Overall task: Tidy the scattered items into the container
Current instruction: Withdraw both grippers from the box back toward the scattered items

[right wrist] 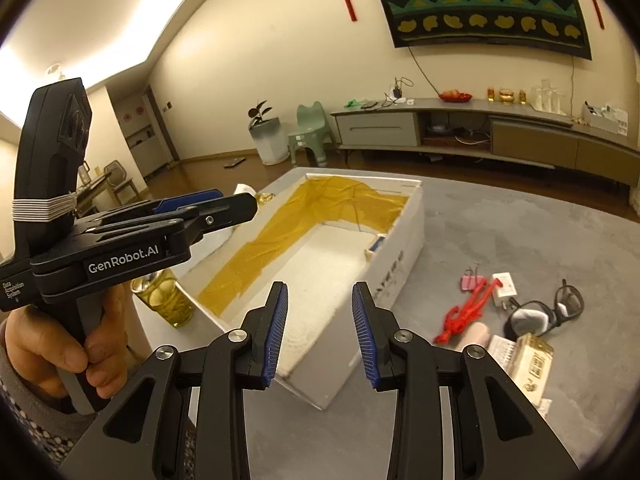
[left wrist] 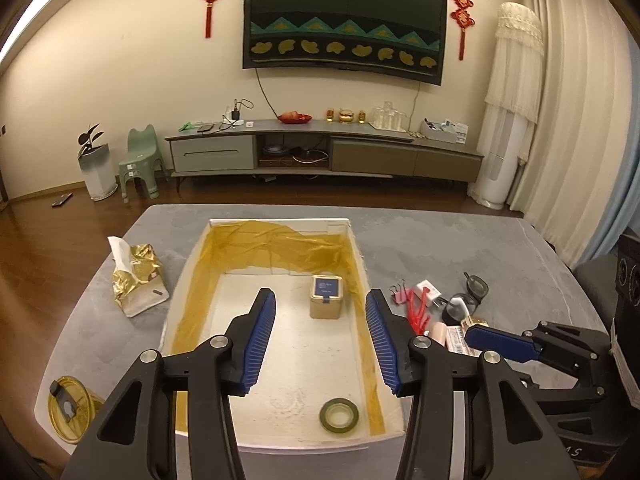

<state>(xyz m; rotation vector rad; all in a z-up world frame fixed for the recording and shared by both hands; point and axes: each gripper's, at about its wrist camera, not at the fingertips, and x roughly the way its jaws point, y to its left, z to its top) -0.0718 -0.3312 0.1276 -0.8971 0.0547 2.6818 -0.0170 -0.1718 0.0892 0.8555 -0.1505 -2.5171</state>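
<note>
Left tool: jaws wide apart, nothing between them; it hangs over the near half of the box.
Right tool: jaws likewise spread and empty, poised above the box's near corner, angled toward the loose pile.
Box: white, gold-lined along its walls, open on the grey surface; it already holds a small square tin and a roll of tape.
Loose items: red cord, pink clips, white plug, glasses and a printed packet, all lying close together just right of the box.
Step in hand (judged): the right tool goes for the pile.
Doing it well: pick one piece at the pile's edge, close squarely across it, lift clear of the cord so nothing tangles, and carry it over the wall before letting go.
</note>
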